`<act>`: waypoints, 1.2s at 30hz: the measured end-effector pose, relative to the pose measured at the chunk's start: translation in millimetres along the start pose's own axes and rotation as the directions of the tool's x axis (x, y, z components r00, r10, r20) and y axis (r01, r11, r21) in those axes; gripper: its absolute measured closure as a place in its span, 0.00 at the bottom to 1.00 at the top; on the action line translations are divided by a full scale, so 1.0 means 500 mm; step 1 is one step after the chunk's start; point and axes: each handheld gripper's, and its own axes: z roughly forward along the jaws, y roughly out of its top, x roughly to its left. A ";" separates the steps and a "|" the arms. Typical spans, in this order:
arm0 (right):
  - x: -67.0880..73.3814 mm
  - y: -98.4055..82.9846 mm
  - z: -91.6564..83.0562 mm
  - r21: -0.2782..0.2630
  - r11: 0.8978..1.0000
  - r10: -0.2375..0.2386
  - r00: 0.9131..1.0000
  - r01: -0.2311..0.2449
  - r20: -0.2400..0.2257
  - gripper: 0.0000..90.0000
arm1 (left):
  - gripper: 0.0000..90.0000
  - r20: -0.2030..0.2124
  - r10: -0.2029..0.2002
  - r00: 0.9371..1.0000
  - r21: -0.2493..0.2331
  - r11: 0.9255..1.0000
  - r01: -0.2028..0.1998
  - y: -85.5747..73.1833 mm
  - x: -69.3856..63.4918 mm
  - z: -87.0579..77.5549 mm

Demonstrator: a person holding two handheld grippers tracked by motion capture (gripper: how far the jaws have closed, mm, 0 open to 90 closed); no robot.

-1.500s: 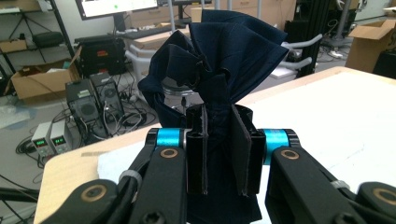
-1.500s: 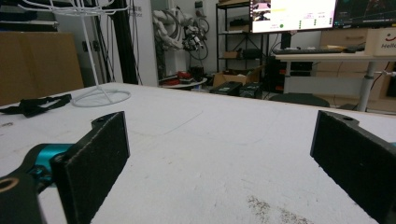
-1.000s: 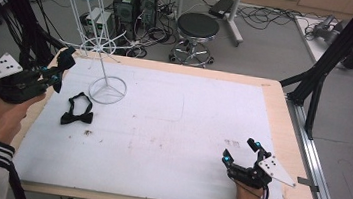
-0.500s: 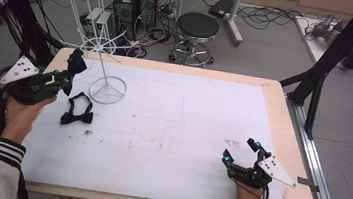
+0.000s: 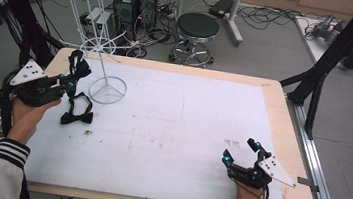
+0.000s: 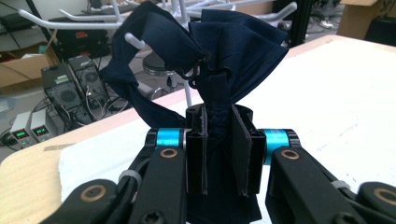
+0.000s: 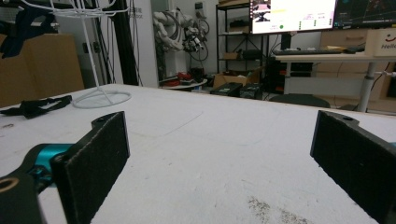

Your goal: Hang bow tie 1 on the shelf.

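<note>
A dark blue bow tie is pinched between the pads of the left gripper, which holds it up at the lower hooks of the white wire stand, near the far left corner of the table. A second, black bow tie lies flat on the white mat just below it. The right gripper rests well apart at the near right side, its jaws wide open with nothing between them.

Lab; PC towers, cables, monitor, alu frame.
</note>
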 end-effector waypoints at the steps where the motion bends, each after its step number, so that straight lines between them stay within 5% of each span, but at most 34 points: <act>1: 0.000 0.000 0.000 0.001 1.000 0.002 1.000 -0.002 0.001 0.04 | 0.85 0.002 -0.003 1.000 -0.001 1.000 0.003 -0.001 0.000 0.001; 8: 0.000 0.000 0.000 0.000 1.000 0.000 1.000 0.000 0.001 0.04 | 0.82 0.012 -0.018 1.000 0.010 1.000 0.018 -0.013 -0.002 0.006; 9: 0.000 0.000 0.000 0.000 1.000 0.000 1.000 0.000 0.000 0.04 | 0.74 0.019 -0.032 0.999 0.001 0.999 0.032 -0.013 -0.002 0.009; 11: 0.000 0.000 0.000 0.000 1.000 0.001 1.000 -0.001 0.000 0.04 | 0.42 0.013 -0.049 0.999 0.008 0.999 0.049 -0.013 -0.002 0.013; 14: 0.000 0.000 0.000 0.001 1.000 0.003 1.000 -0.003 0.000 0.04 | 0.18 0.010 -0.040 0.999 -0.014 0.999 0.040 -0.015 -0.004 0.011; 24: 0.000 0.000 0.000 0.004 1.000 0.004 1.000 -0.004 0.004 0.04 | 0.14 0.039 -0.053 0.998 -0.071 0.996 0.055 -0.024 -0.007 -0.004; 36: -0.002 0.001 0.001 0.009 1.000 0.017 1.000 -0.017 0.005 0.04 | 0.14 0.113 -0.028 0.993 -0.156 0.987 0.046 -0.042 -0.059 -0.023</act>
